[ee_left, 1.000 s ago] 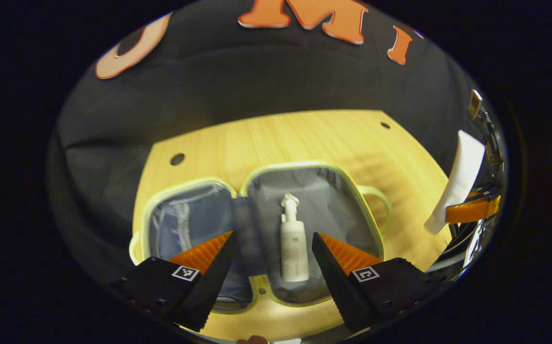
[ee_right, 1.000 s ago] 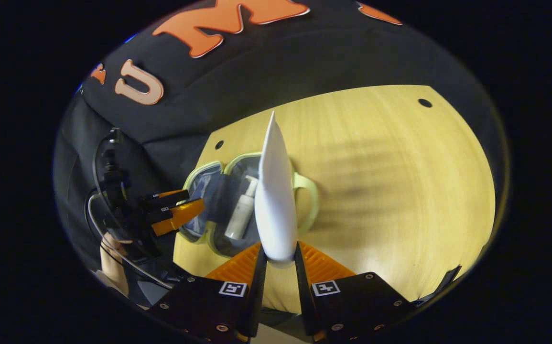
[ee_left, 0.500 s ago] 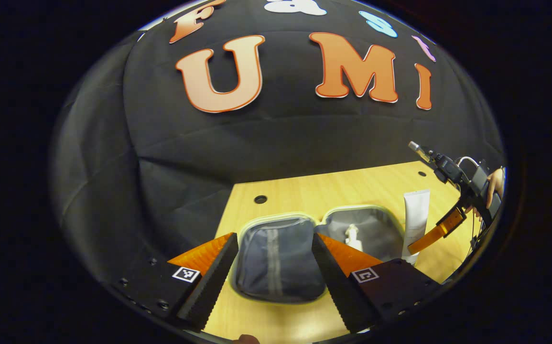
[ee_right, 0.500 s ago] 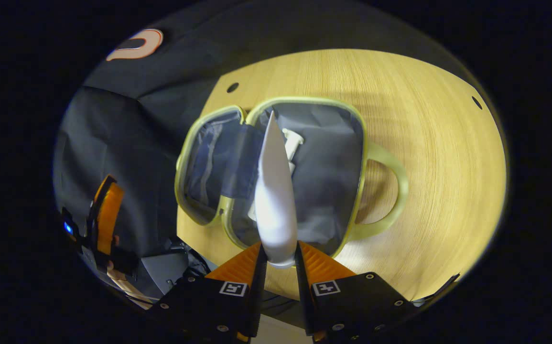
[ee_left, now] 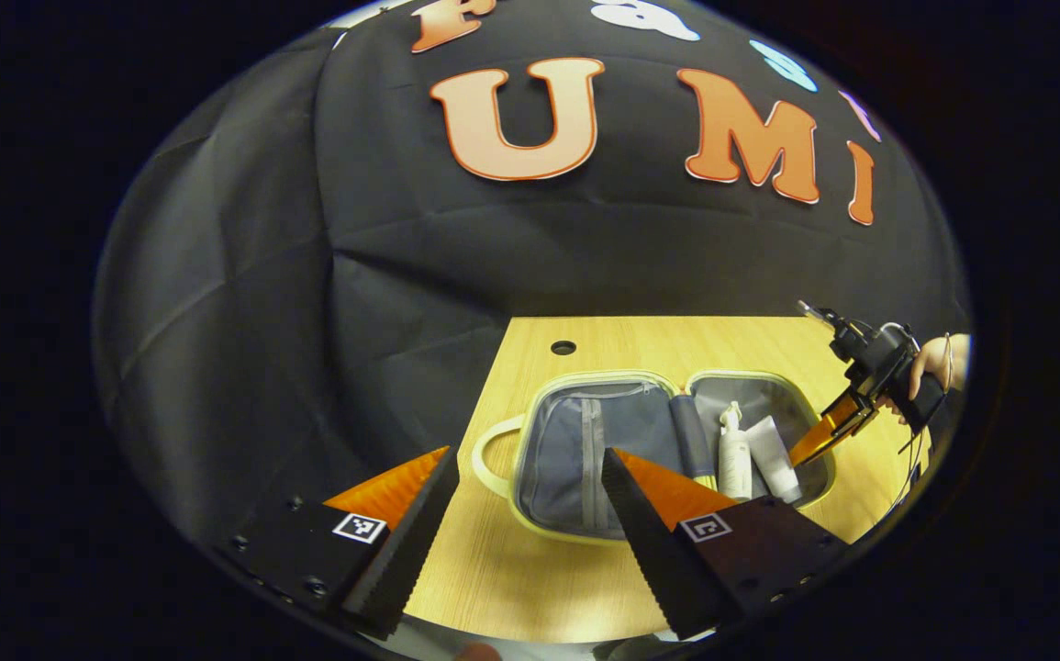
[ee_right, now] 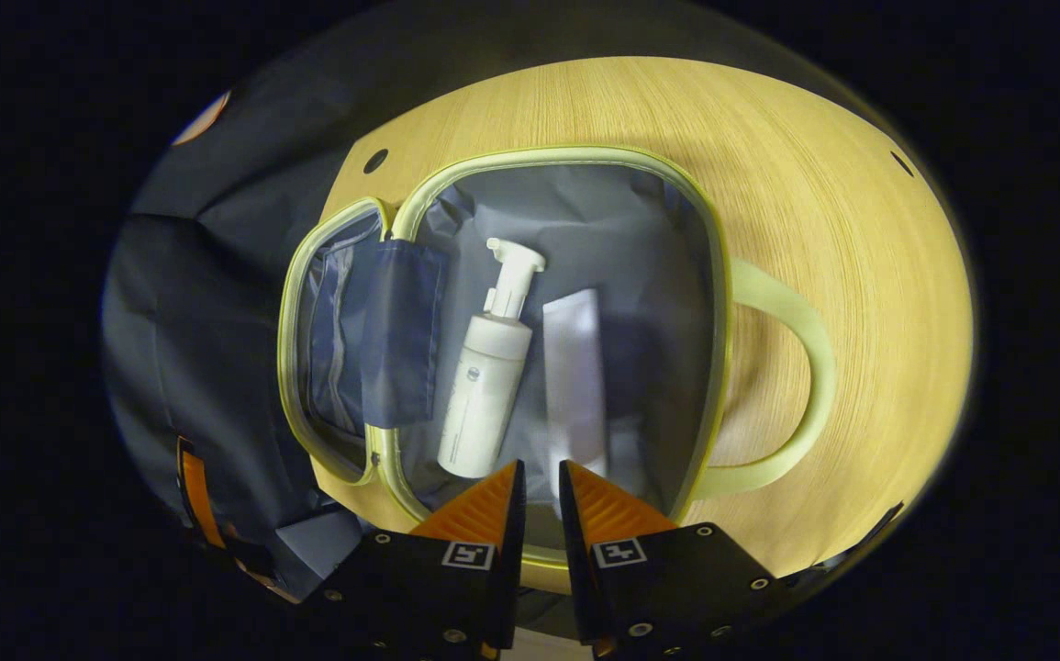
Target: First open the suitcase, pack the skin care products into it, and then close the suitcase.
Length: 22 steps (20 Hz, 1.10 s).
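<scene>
Lying beside the pump bottle (ee_right: 485, 381) in the open suitcase (ee_right: 719, 303), the tube (ee_right: 575, 367) sits beyond the right gripper (ee_right: 537, 485), its fingers slightly parted, pinching nothing; left gripper (ee_left: 522, 496) spread.

Left gripper (ee_left: 522, 514) at bottom centre of left gripper view, fingers spread wide apart, nothing between them. Right gripper (ee_right: 539, 487) at bottom centre of right gripper view, fingers near-parallel with narrow gap. Same gripper at right edge of left gripper view, tilted down-left, held by hand (ee_left: 935, 360).
</scene>
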Each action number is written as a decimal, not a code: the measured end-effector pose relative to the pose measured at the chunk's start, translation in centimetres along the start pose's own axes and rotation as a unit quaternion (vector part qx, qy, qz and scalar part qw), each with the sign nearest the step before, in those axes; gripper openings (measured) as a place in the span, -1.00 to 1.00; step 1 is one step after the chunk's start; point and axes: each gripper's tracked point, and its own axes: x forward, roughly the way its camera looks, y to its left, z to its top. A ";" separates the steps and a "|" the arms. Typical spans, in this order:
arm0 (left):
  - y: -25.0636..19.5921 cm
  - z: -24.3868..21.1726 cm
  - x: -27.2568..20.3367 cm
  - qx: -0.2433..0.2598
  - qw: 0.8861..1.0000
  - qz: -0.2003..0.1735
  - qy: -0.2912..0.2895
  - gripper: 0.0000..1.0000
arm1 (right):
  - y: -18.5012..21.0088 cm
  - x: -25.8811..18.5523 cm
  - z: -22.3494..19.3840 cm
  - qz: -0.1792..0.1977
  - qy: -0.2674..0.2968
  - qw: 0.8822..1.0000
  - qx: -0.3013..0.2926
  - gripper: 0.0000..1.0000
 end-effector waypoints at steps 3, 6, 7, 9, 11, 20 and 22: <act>2.8 -0.6 1.3 -0.021 1.000 0.020 0.011 1.00 | 2.7 -2.1 -0.4 0.058 -0.030 0.998 0.013 -0.25; 5.6 -0.9 3.5 -0.045 0.999 0.022 0.014 1.00 | 4.5 -6.1 -0.4 0.106 -0.084 0.991 0.009 0.54; 6.5 -1.2 4.5 -0.057 0.998 0.013 0.015 1.00 | 5.1 -7.5 -0.3 0.125 -0.101 0.987 0.015 0.64; 6.9 -2.3 6.5 -0.109 0.993 -0.030 0.025 1.00 | 5.4 -9.8 -0.3 0.153 -0.130 0.979 0.035 0.81; 6.7 -4.0 8.9 -0.195 0.977 -0.079 0.043 0.99 | 4.7 -11.3 -0.6 0.160 -0.148 0.975 0.051 0.88; 8.0 -7.7 17.0 -0.411 0.890 -0.183 0.066 0.96 | 1.8 -14.1 -2.1 0.149 -0.190 0.964 0.115 0.88; 8.4 -9.1 19.1 -0.430 0.882 -0.174 0.082 0.96 | 1.6 -14.2 -2.4 0.144 -0.192 0.963 0.122 0.87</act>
